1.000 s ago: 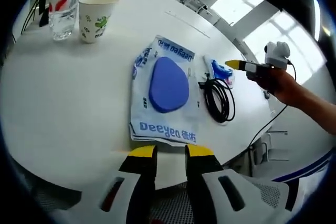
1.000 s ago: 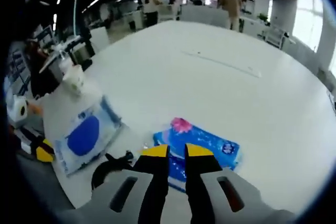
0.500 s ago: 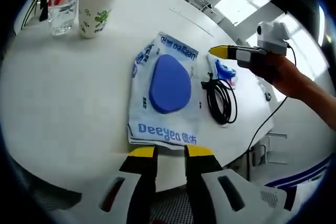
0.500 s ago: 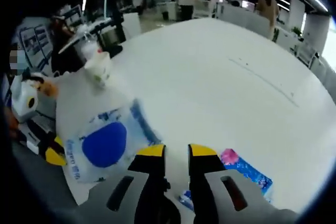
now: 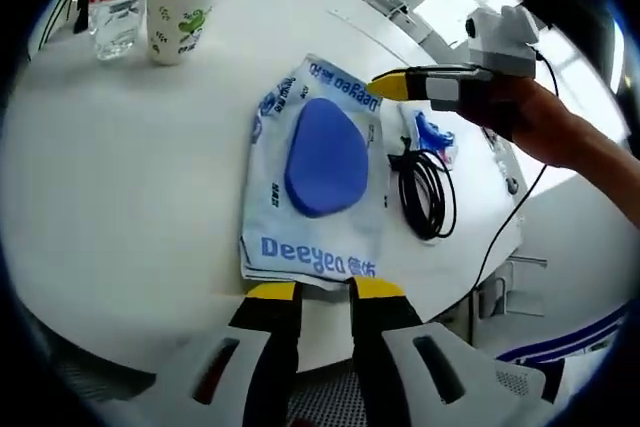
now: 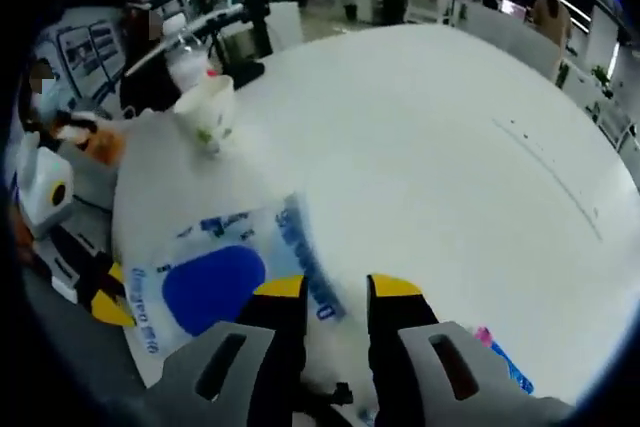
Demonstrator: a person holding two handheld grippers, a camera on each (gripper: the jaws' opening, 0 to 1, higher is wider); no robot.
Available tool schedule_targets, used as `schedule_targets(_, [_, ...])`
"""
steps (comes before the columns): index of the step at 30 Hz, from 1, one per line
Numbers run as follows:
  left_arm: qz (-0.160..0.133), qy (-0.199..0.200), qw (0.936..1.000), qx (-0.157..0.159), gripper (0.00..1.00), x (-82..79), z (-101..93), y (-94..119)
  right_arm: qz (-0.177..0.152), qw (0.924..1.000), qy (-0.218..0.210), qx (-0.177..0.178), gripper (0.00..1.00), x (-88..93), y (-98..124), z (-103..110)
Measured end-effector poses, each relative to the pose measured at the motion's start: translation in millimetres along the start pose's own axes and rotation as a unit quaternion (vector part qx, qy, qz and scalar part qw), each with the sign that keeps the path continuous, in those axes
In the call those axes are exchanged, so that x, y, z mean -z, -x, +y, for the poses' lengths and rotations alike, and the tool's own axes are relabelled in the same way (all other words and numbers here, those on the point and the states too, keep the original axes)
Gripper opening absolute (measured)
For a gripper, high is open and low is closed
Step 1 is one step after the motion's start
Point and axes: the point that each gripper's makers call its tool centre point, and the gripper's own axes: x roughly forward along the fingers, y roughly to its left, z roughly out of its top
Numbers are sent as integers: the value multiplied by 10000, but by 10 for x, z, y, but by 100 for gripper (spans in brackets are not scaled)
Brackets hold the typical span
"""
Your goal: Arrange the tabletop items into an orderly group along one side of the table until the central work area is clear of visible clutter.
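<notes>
L gripper (image 5: 323,291): jaws apart w/ a narrow gap, nothing between them, yellow tips hovering just at the near edge of the wipes pack (image 5: 316,172), the white-and-blue packet w/ the blue oval. R gripper (image 6: 337,287): jaws also parted, empty, tips above the pack's far corner by the blue lettering; in the left gripper view it comes in from the right, a hand behind it.

Outward from there: black cable (image 5: 425,192) coiled just beside the pack, touching or nearly so, and a small blue tissue packet (image 5: 432,137) just past the coil, under the R gripper. Paper cup (image 5: 180,9) and water bottle (image 5: 113,2) stand together, well apart from the pack, at the far side of the white table (image 5: 120,197).

Progress, my read: early. Cup + bottle look grouped already; pack, cable and tissue packet lie loose near the table's edge, not lined up. Left to do: shift those three into one row w/ the cup and bottle. Pack looks like the pick in hand, no grip on it yet.
</notes>
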Motion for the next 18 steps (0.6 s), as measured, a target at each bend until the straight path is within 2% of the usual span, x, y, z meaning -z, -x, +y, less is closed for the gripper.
schedule_targets(5, [-19,35,10000,10,13,-35,-5,-4,212,9996,149,-84,19,69,-99,69])
schedule_targets(8, [-44,60,10000,4,11,-57,13,-6,320,9992,259,-15,15,115,-109,71])
schedule_targets(12, [-62,100,9999,4,7,-60,22,-2,242,9995,181,18,5,98,-87,39])
schedule_targets(18, [-40,83,10000,0,6,-59,30,-6,220,9997,135,-25,2,124,-32,65])
